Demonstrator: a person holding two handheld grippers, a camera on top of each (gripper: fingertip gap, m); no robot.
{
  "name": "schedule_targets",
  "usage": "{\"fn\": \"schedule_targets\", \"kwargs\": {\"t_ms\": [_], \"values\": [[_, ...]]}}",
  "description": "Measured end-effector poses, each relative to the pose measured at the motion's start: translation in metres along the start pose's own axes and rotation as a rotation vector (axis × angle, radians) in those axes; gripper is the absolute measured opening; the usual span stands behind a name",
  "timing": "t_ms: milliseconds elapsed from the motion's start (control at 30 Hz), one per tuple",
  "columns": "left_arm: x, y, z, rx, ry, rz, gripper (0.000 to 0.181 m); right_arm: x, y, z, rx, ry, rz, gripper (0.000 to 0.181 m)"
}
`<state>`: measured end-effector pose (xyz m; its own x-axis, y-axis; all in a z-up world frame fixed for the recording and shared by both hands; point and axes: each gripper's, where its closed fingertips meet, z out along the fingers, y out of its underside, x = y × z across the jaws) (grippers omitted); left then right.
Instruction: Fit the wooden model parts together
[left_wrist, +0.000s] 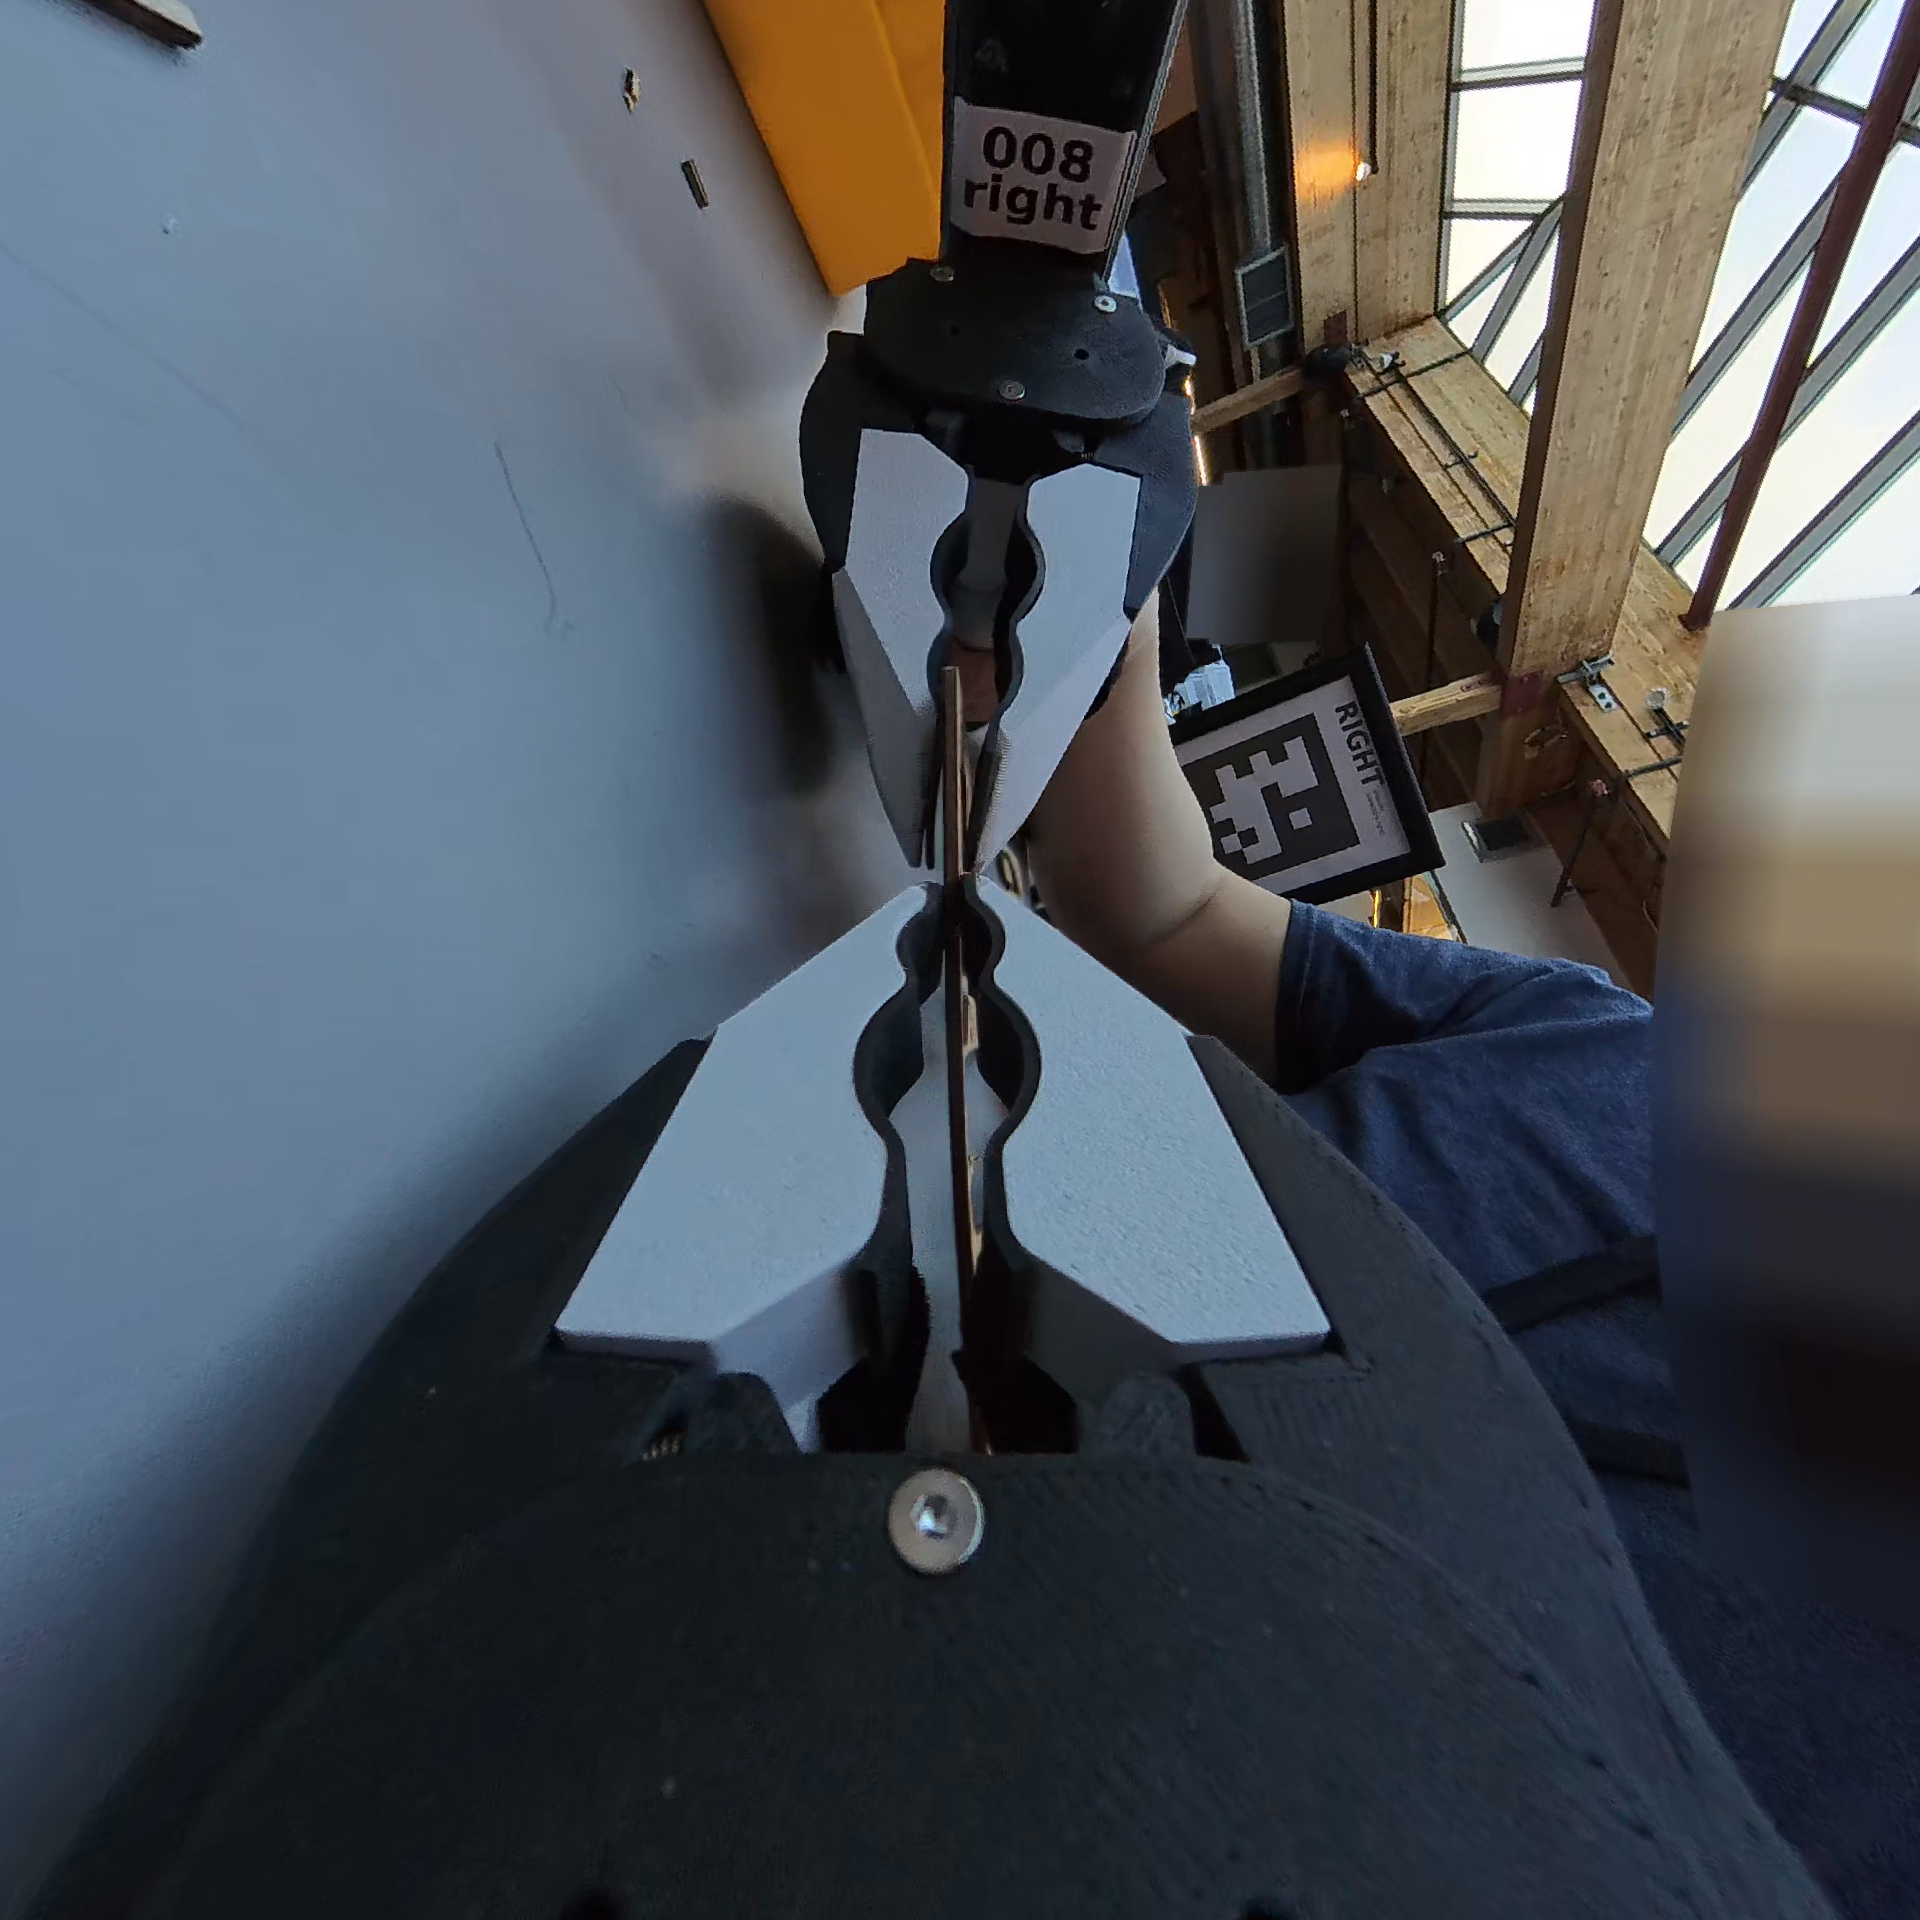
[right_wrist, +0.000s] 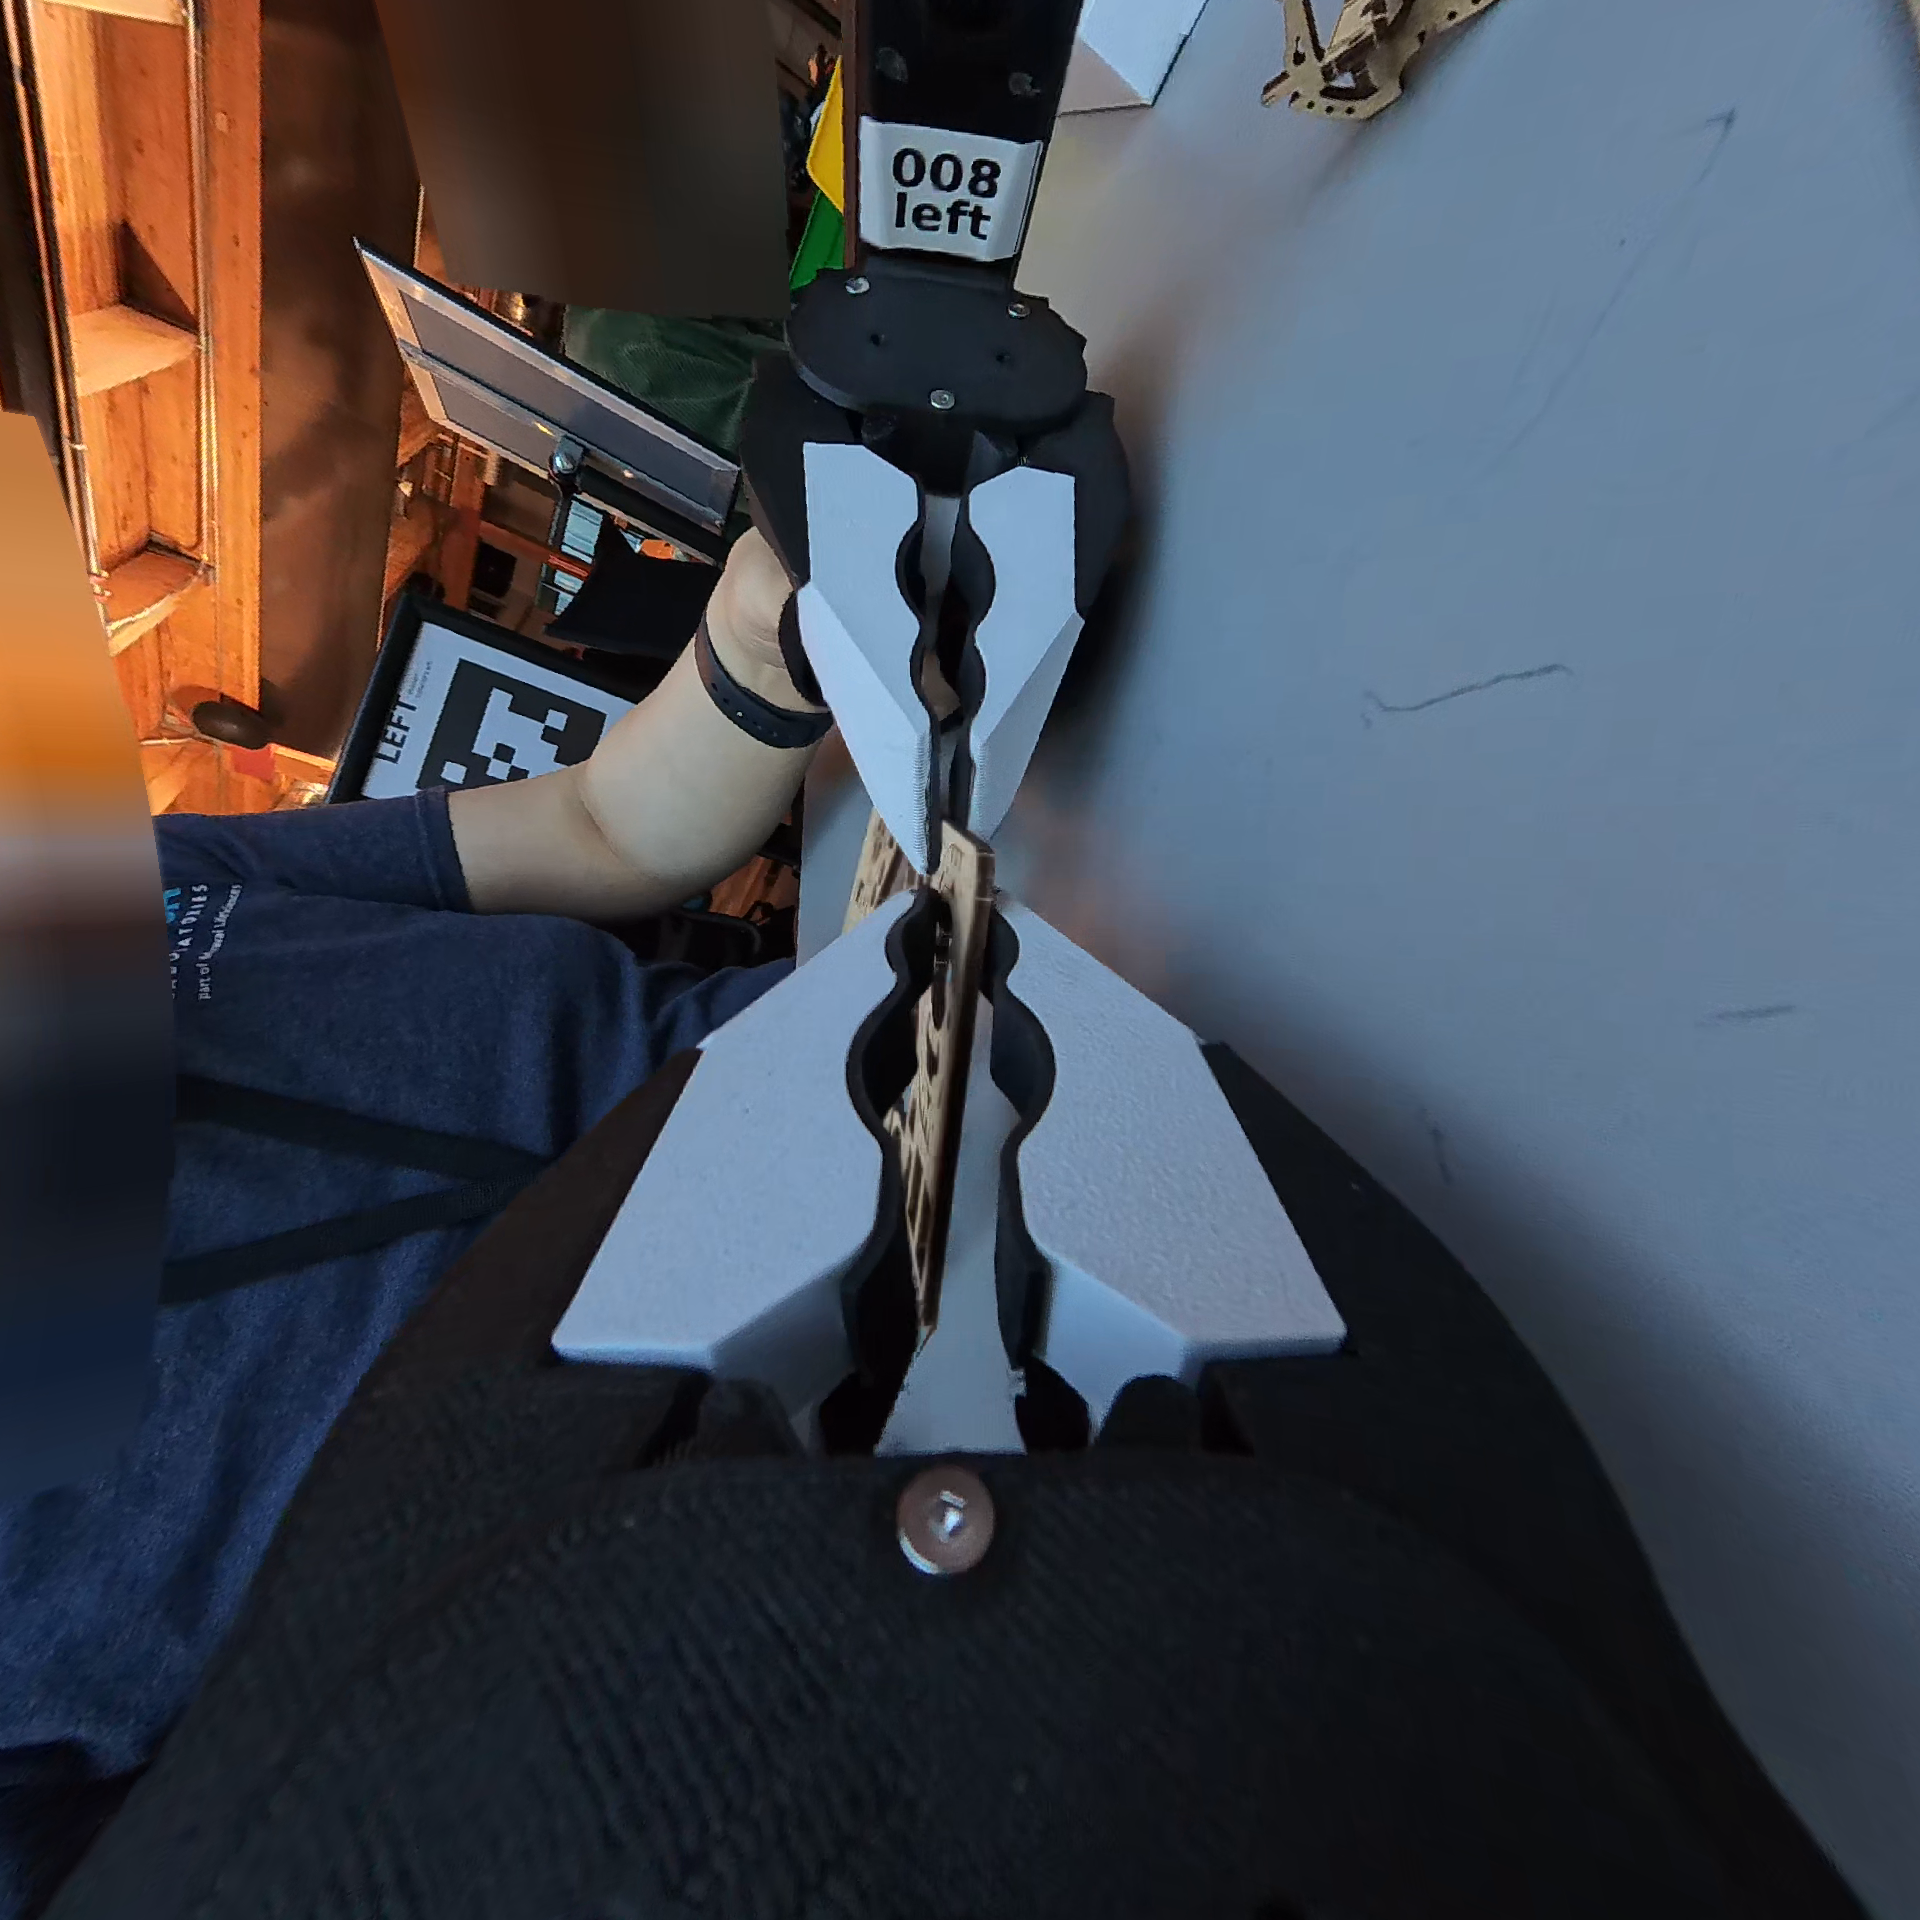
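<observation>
My left gripper (left_wrist: 951, 899) and my right gripper (left_wrist: 948, 857) meet tip to tip above the white table (left_wrist: 312, 727). The left gripper is shut on a thin wooden part (left_wrist: 961, 1143), seen edge-on, whose far end reaches between the right gripper's fingers. In the right wrist view my right gripper (right_wrist: 951, 909) is shut on a laser-cut wooden plate (right_wrist: 940, 1049). Its front end touches the tips of the left gripper (right_wrist: 940, 844). A second tan wooden piece (right_wrist: 876, 873) shows just behind the fingertips. The joint between the parts is hidden by the fingers.
Small loose wooden bits (left_wrist: 694, 185) lie on the table. A partly built wooden model (right_wrist: 1340, 52) sits on the white table (right_wrist: 1558, 831) farther off. Framed marker boards (left_wrist: 1309, 779) (right_wrist: 488, 727) stand at the table's edge. A person's arms and blue shirt (left_wrist: 1455, 1091) are close by. Less than 4 cm separates the two grippers' tips. Both grippers' tips are roughly 15 cm from the partly built wooden model (right_wrist: 1340, 52).
</observation>
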<state>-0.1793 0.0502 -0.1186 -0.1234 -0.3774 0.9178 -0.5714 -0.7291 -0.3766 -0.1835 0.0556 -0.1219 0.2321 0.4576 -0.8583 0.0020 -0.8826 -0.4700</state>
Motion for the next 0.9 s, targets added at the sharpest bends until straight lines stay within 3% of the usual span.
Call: {"fn": "schedule_targets", "kwargs": {"t_ms": [167,900], "values": [[-0.002,-0.001,0.0,0.019,-0.024,0.007,0.0,0.006,-0.014,-0.007,0.116,0.052,0.001,0.006],[-0.008,-0.004,0.004,0.026,-0.049,-0.021,0.002,0.01,-0.009,-0.004,0.082,0.109,-0.036,0.007]]}}
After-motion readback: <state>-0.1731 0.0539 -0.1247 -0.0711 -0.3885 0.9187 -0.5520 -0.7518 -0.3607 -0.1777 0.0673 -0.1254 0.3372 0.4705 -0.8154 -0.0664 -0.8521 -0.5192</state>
